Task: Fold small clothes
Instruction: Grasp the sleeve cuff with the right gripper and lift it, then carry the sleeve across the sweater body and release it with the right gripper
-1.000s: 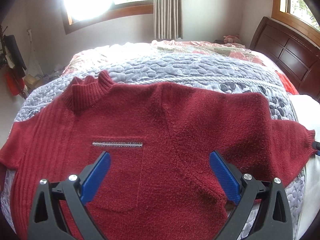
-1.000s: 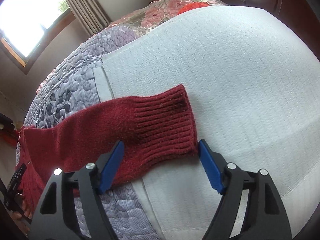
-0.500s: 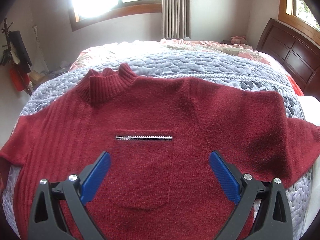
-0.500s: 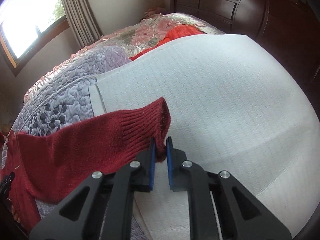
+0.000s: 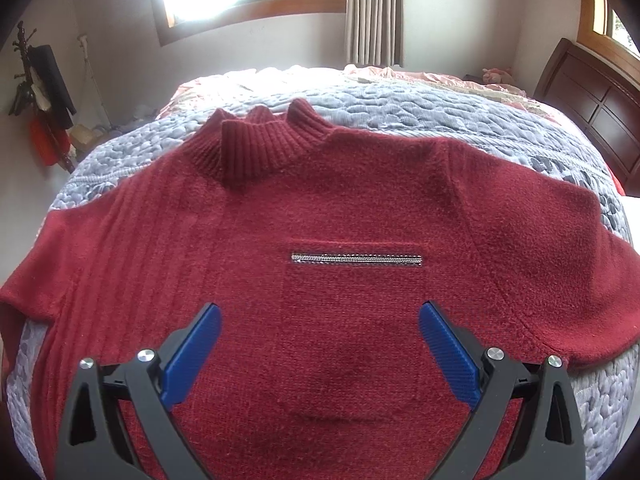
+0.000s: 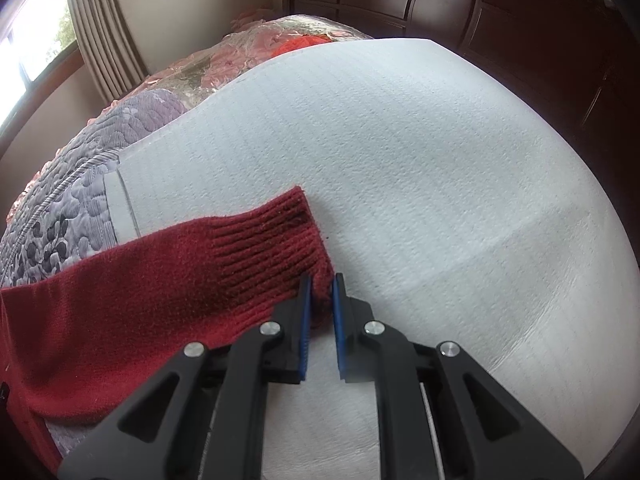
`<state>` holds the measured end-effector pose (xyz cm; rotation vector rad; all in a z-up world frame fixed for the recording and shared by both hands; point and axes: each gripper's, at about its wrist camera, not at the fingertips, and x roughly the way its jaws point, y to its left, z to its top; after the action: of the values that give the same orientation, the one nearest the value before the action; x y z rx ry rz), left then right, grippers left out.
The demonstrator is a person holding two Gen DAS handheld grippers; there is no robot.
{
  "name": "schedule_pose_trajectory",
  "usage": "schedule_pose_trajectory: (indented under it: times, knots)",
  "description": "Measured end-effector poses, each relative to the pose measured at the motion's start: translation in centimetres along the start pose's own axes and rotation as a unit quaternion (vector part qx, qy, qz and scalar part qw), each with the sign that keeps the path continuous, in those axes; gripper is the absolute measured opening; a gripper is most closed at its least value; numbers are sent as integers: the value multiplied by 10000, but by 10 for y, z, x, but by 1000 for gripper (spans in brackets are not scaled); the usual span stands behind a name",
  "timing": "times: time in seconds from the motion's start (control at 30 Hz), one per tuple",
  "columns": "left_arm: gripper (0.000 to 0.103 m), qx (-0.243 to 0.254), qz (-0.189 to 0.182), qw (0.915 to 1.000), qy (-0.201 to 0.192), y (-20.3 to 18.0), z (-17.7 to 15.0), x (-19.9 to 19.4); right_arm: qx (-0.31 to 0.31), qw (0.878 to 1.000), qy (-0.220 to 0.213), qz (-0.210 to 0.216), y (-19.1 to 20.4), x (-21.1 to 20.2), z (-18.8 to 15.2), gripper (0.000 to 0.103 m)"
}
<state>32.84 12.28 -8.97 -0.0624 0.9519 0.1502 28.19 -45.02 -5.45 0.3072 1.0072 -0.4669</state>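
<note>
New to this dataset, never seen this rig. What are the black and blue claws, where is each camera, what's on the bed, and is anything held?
No robot here: a person holds a two-finger gripper in each hand, and a fisheye camera on each looks forward along its fingers. The left wrist view shows the left gripper open, hovering above a red sweater spread flat, front up, on a grey quilt; it holds nothing. The right wrist view shows the right gripper shut on the corner of the sweater's ribbed cuff, which lies on a white blanket. The sleeve looks barely lifted, if at all.
</note>
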Motion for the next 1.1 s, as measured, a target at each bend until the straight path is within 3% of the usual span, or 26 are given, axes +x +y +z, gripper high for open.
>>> schedule_pose_trajectory:
  times: [0.23,0.5,0.63,0.93,1.1]
  knots:
    - [99,-33,58,10000,-56,29,-2,-9,-253,9978,-569,206,34,-55,3,9]
    - [99,-151,124,9998,-24,73,1,-15,-1255,9862,-932,547,133,-98,-6,9]
    - [99,-193,112,9997,47,93,5,-10,-1920,9731,-959,836,198,-108,-26,9]
    - [99,-434,40,9990,32,125,13,-4,-2764,9349,-728,2102,328,-126,-82,9]
    - [99,-523,-23,9986,58,136,10,-3,-3221,9152,-583,2349,381,-128,-117,9]
